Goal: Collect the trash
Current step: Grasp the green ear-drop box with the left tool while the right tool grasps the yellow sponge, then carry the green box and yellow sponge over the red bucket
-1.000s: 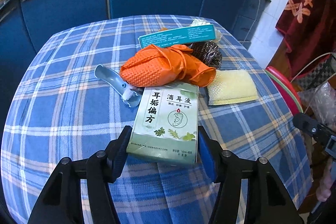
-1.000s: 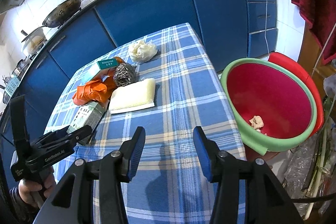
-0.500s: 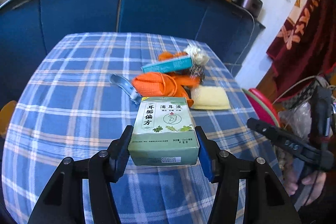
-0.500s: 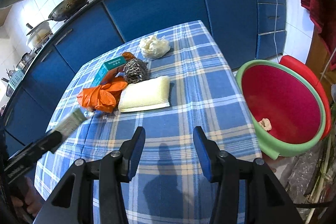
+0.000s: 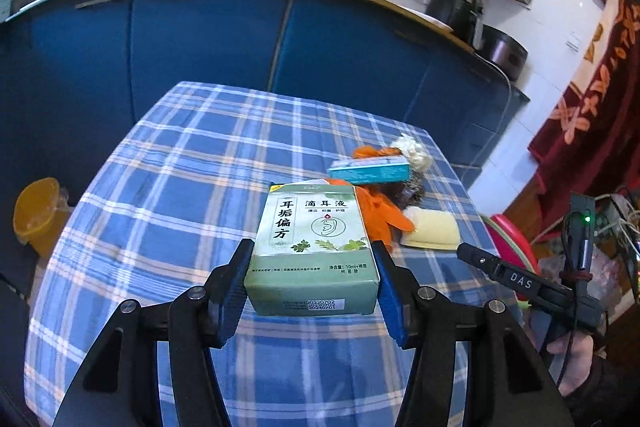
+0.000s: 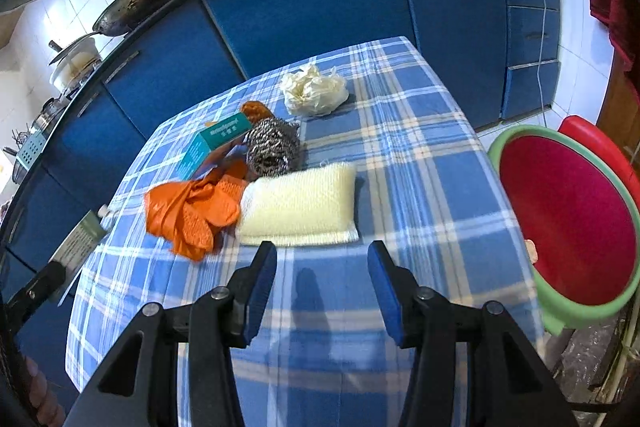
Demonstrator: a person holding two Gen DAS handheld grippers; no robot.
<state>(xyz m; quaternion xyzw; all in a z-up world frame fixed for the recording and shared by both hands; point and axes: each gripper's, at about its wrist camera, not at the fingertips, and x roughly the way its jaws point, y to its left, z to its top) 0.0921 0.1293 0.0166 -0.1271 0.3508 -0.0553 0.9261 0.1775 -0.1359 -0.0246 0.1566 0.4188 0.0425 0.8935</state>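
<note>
Green carton lifted clear of the table

Left gripper [image 5: 314, 283] clamped green carton [image 5: 314, 247] by its long sides above checked tablecloth [image 5: 180, 187]; looked light, crushable. Right gripper [image 6: 322, 275] stood apart, empty, near basin [image 6: 568, 227]

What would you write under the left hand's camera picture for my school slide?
The left gripper holds a green medicine box above the blue checked tablecloth.

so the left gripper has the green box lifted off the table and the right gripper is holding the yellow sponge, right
Not quite. The left gripper does hold the green box above the table, but the right gripper holds nothing: the right wrist view shows its jaws open, with the yellow sponge lying on the table ahead of them.
</note>
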